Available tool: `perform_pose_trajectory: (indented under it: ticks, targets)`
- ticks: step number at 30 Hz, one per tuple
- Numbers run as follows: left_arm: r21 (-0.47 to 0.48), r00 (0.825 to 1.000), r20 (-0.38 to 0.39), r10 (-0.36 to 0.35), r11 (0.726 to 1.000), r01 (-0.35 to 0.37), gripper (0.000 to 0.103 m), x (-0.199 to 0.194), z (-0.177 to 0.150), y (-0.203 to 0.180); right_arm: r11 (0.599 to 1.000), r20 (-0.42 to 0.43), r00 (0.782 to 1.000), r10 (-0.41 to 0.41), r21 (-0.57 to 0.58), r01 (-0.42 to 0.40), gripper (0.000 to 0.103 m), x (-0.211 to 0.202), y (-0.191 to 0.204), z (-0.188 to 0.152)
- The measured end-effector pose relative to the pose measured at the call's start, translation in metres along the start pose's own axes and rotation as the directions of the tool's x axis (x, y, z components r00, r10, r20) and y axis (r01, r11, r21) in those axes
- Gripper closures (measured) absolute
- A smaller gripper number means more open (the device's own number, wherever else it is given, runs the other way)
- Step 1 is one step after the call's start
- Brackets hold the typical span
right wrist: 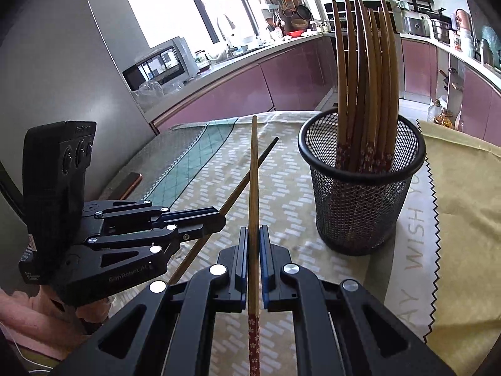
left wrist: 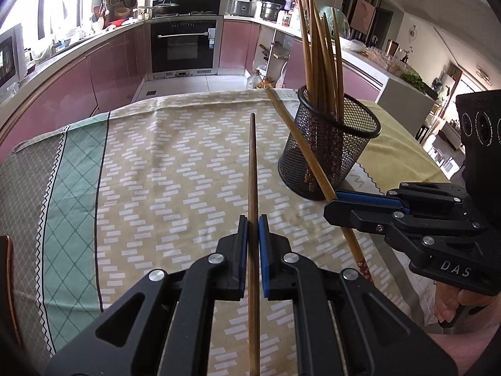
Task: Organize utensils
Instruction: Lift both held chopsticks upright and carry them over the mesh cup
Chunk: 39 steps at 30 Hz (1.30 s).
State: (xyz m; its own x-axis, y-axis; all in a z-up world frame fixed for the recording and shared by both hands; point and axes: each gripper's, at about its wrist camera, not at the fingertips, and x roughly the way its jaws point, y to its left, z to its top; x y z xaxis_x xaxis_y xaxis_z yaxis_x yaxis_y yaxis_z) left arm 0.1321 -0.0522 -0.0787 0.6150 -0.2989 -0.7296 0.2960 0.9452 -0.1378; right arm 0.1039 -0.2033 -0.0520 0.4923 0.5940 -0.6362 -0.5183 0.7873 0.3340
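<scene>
left gripper (left wrist: 253,228) jaws pinch dark chopstick (left wrist: 253,169). right gripper (right wrist: 253,241) jaws pinch lighter chopstick (right wrist: 253,181). both sticks held over tabletop (left wrist: 175,163), beside mesh cup (right wrist: 360,194) full of chopsticks. step: carry sticks to cup. next: tip ends down, drop in.

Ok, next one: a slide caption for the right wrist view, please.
Right gripper shut on a chopstick, left gripper holding another, beside a mesh holder of chopsticks.
</scene>
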Motion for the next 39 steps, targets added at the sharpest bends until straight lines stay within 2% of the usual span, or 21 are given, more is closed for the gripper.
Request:
perform_pose_trajectory:
  ticks: [21,39]
  targets:
    - [-0.022,0.993,0.080,-0.082,0.996,0.084,0.095,-0.030,0.009,-0.003,1.000,0.089,0.996,-0.007,0.003,0.007,0.097,-0.028,0.000,0.007]
    - [-0.001,0.987,0.127,-0.099,0.995,0.100,0.096,-0.047,0.014,-0.011,1.000,0.140,0.990,-0.025,0.011,0.024,0.097,-0.049,-0.007,0.009]
